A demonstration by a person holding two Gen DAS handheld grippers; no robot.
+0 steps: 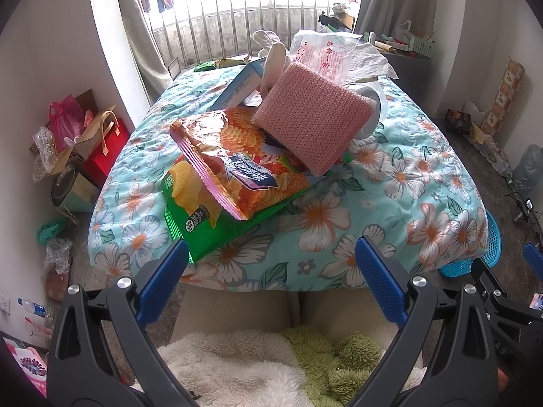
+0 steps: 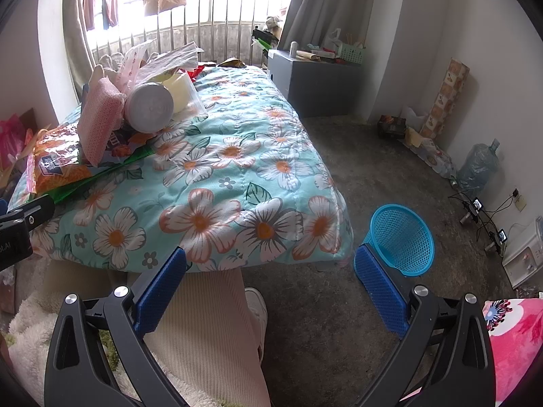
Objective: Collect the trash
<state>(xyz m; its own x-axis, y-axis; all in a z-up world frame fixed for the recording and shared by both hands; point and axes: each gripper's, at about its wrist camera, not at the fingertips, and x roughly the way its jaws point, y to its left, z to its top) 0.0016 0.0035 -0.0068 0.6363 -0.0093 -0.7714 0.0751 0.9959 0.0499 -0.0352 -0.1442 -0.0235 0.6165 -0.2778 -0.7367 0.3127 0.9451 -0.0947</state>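
Surroundings: floral turquoise quilt [image 1: 339,210] covers a bed; grey concrete floor [image 2: 339,156] lies around it, with a grey cabinet [image 2: 315,81] near the window.
Trash pile: orange crinkled snack bag [image 1: 237,162] lies on a green chip bag [image 1: 200,217]; a pink knitted sponge pad [image 1: 305,122] leans on them, beside a white cylindrical tub [image 2: 149,105] and a crumpled white plastic bag [image 1: 332,54].
Bin: blue plastic mesh basket [image 2: 400,240] stands on the floor just off the bed's corner.
Hidden: a light blue carton [image 1: 237,84] is mostly covered.
Left claw [image 1: 271,281]: blue pads wide apart, empty, just short of the green bag.
Right claw [image 2: 271,285]: pads apart, empty, basket beside its right pad, pile well away.
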